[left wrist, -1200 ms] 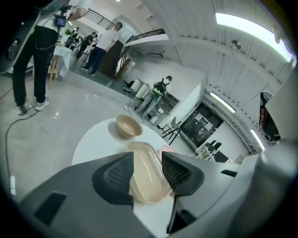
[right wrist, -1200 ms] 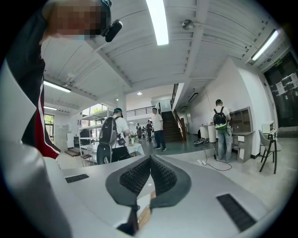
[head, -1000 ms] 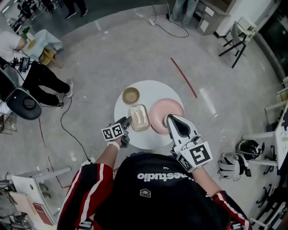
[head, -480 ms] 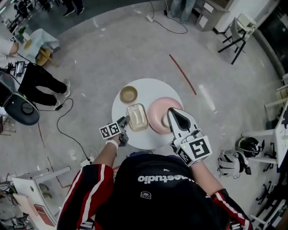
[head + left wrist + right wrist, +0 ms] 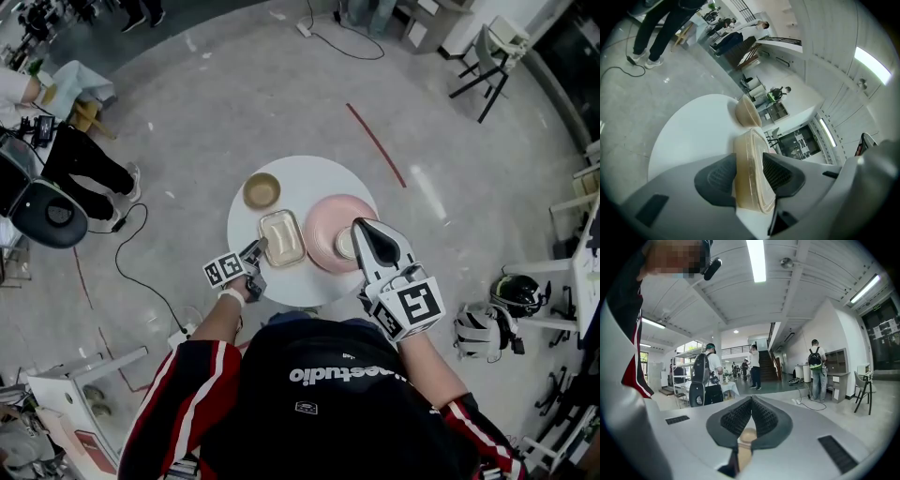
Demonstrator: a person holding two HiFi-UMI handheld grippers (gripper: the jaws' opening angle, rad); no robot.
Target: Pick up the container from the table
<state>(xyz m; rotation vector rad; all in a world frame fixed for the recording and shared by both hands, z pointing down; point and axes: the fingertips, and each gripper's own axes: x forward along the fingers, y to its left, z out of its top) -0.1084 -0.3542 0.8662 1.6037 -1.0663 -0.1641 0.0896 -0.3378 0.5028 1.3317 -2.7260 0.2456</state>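
**A:** From the head view, where's the container?

**B:** The container (image 5: pixel 281 238) lies on the round white table (image 5: pixel 309 178), just left of the pink plate (image 5: pixel 328 216). A brown bowl (image 5: pixel 262 190) stands up and to the left of the plate, apart from it.

**A:** And the two grippers there?

**B:** The left gripper (image 5: pixel 259 248) is at the container's near corner, on the side away from the plate. The right gripper (image 5: pixel 360 227) hangs over the plate's near right part.

**A:** What does the left gripper view show?

**B:** Its pads (image 5: pixel 719 180) sit one on each side of the container's near edge, clamped on its wall and lid rim. The bowl shows just past the container.

**A:** And the right gripper view?

**B:** The jaws are pressed together at the tips and point out into the room, where people (image 5: pixel 816 369) stand. A small tan bit shows under the spot where the pads meet; I cannot tell what it is.
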